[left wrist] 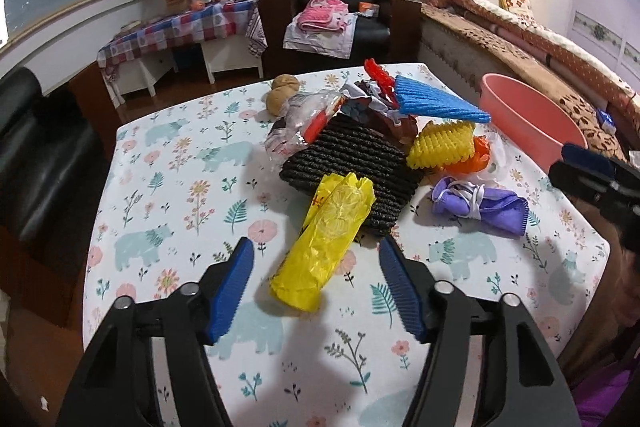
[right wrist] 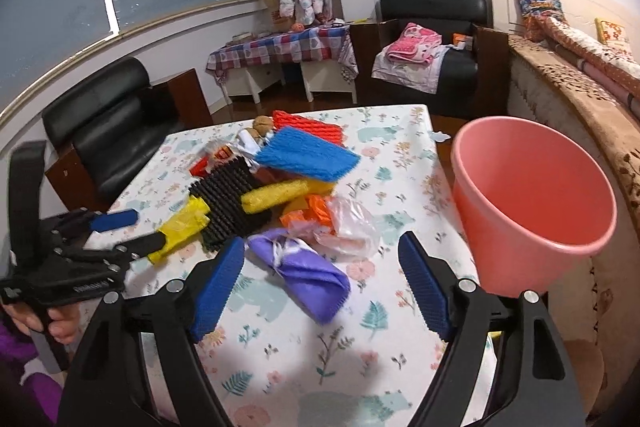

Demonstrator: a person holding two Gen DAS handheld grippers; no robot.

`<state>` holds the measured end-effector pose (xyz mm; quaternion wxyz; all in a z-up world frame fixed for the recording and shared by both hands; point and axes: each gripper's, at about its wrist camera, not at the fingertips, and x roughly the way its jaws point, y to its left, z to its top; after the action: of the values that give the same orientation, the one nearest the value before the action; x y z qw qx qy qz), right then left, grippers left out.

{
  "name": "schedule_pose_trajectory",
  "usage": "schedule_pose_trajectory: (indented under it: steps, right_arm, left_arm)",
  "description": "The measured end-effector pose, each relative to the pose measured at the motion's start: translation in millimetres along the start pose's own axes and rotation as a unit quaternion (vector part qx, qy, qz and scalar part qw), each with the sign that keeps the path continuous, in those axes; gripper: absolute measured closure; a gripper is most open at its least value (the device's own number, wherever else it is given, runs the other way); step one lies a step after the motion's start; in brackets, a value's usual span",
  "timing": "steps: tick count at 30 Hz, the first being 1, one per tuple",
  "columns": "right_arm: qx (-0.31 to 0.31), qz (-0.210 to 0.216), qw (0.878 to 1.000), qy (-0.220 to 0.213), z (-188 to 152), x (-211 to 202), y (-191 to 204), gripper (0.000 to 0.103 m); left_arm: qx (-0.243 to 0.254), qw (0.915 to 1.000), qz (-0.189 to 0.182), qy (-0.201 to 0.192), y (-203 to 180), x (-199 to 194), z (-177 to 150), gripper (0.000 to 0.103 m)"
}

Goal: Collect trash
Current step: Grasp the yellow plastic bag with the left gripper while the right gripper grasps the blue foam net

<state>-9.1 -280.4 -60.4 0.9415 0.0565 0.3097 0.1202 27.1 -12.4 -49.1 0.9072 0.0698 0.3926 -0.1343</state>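
A crinkled yellow plastic bag point(left wrist: 326, 243) is framed between the spread, empty jaws of the left gripper point(left wrist: 316, 259); a grasp is being lined up. The right gripper point(right wrist: 322, 263) is likewise held released, a folded purple cloth point(right wrist: 308, 275) lying between its jaws. Closing is called for next, then transfer to the pink plastic bucket point(right wrist: 532, 203).

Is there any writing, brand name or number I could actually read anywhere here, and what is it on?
None can be read for certain.
Left hand-held gripper: pale lettering along its black body, too blurred to read.
Yellow plastic bag: small red marks near its far end, too small to read.
Clear wrapper with red print: crumpled, illegible.
Pink bucket: no label visible.
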Motion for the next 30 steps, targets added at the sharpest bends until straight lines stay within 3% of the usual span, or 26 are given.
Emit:
schedule_pose_trajectory:
  steps: [8, 10, 16, 19, 21, 24, 27, 30]
  right_arm:
    - [0.001, 0.028, 0.999, 0.020, 41.9, 26.6, 1.1, 0.023]
    - [-0.021, 0.025, 0.999, 0.024, 51.2, 35.0, 7.7, 0.023]
    - [-0.089, 0.024, 0.994, 0.060, 67.4, 71.1, 27.8, 0.034]
    - [-0.107, 0.014, 0.990, 0.086, 66.4, 89.3, 29.4, 0.049]
    - [-0.104, 0.014, 0.989, 0.107, 63.3, 99.6, 26.9, 0.067]
    - [-0.089, 0.019, 0.990, 0.111, 59.4, 100.0, 20.9, 0.083]
    - [-0.066, 0.031, 0.992, 0.106, 60.8, 94.0, 14.1, 0.094]
    - [-0.044, 0.038, 0.994, 0.093, 63.0, 83.0, 6.6, 0.094]
  left_arm:
    - [0.004, 0.9997, -0.015, 0.018, 2.7, 17.8, -1.0, 0.055]
    - [0.001, 0.9996, -0.021, 0.020, 4.2, 20.8, -1.5, 0.068]
    - [-0.016, 0.9990, -0.035, 0.021, 11.0, 23.3, -4.3, 0.085]
    - [-0.021, 0.9988, -0.041, 0.016, 13.3, 20.0, -5.0, 0.090]
    - [-0.026, 0.9985, -0.046, 0.012, 15.9, 16.5, -4.1, 0.092]
    - [-0.036, 0.9978, -0.055, 0.007, 18.7, 10.8, -3.4, 0.093]
    - [-0.044, 0.9973, -0.059, 0.002, 19.5, 4.6, -2.1, 0.094]
    - [-0.047, 0.9970, -0.061, -0.008, 18.0, -3.7, 0.7, 0.094]
